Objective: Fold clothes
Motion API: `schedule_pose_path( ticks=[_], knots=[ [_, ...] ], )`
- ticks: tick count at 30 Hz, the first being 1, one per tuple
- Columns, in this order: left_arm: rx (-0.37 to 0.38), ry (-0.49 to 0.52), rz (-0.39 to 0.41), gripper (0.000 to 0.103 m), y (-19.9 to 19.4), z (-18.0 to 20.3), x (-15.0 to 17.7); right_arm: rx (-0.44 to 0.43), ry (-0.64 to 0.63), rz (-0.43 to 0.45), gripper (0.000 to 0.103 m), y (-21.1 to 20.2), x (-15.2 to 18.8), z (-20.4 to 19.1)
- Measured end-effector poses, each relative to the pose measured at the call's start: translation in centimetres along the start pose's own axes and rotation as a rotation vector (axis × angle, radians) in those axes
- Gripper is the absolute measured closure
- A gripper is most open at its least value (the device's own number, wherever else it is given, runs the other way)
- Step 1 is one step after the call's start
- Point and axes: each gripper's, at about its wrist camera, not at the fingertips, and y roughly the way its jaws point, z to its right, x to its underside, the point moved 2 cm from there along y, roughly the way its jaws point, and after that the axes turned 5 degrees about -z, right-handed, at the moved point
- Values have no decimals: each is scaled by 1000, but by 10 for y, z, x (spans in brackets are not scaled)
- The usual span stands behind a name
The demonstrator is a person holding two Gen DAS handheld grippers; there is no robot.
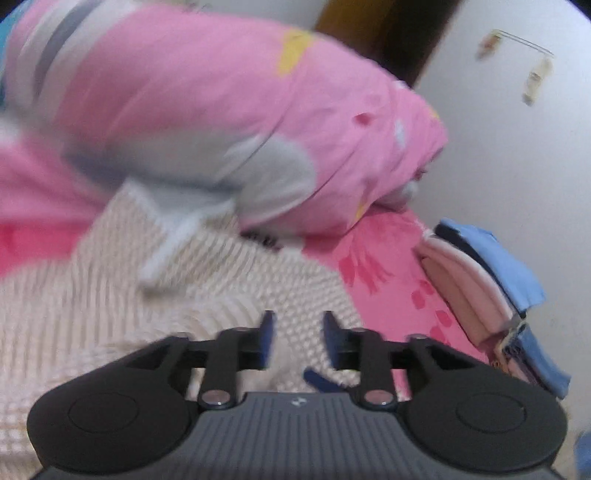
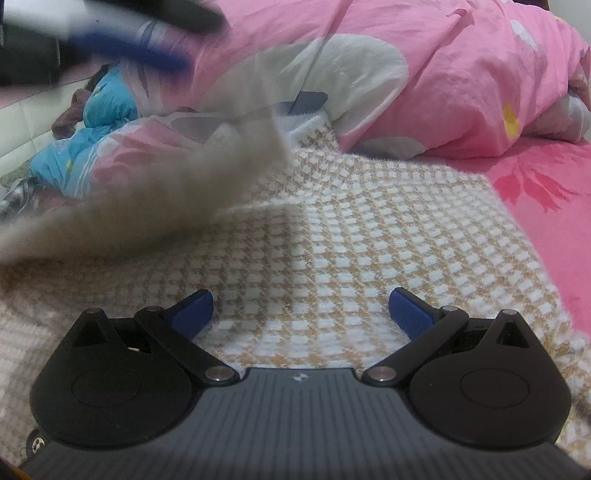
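- The knitted sweater [image 2: 351, 236], cream and tan in a small check, lies spread on the bed sheet [image 2: 546, 192], a bright pink sheet with a darker leaf print.
- Its right edge runs slantwise down the right wrist view, and bare sheet lies open beyond it; its white ribbed hem [image 2: 306, 125] at the far end touches the foot of the pink quilt [image 2: 461, 74].
- The quilt is heaped along the far side, shutting off that side of the bed.
- One sweater, one quilt and two grippers can be counted; on the left, a blurred tan fold [image 2: 147, 199] of the sweater hangs raised above the flat part.
- The right gripper [image 2: 301, 314] hovers low over the near part of the sweater, jaws spread wide with only flat knit showing between them.
- The left gripper [image 1: 299, 339] stands narrowly apart, nothing pinched between its blue pads [image 1: 334, 332]; its view is smeared by motion.
- Only the left wrist view shows the white wall [image 1: 517, 147], a brown upright board [image 1: 388, 33] and a small stack of folded clothes [image 1: 491, 284], pale pink under blue, at the bed's right edge by the wall.
- Only the right wrist view shows a blue bundle [image 2: 92, 125] of bedding at the far left, and a blurred blue-and-black shape [image 2: 122, 40] crossing the top left corner, which appears to be the other gripper.
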Motion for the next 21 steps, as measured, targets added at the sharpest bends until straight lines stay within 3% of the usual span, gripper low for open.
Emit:
schedule_pose_path(
  ticks=[2, 5, 8, 11, 13, 16, 20, 21],
  knots=[
    [8, -63, 22, 49, -11, -19, 9, -2, 2, 0, 1, 0, 0, 0],
    [-25, -101, 153, 34, -66, -48, 25, -6, 5, -2, 1, -1, -1, 1],
    [-162, -156, 293, 21, -122, -85, 51, -15, 10, -5, 1, -2, -1, 2],
    [-335, -250, 356, 20, -156, -128, 81, -70, 46, -13, 1, -7, -5, 9],
    [-397, -317, 387, 20, -166, -156, 98, -113, 73, -17, 2, -18, -11, 16],
    [-373, -414, 401, 20, -166, -195, 114, -147, 131, 9, 3, -46, -17, 26],
    [-240, -515, 436, 20, -150, -231, 128, -362, 423, -11, 14, -67, -20, 48],
    [-226, -523, 448, 20, -145, -235, 131, -382, 491, -42, 18, -64, -18, 51]
  ],
)
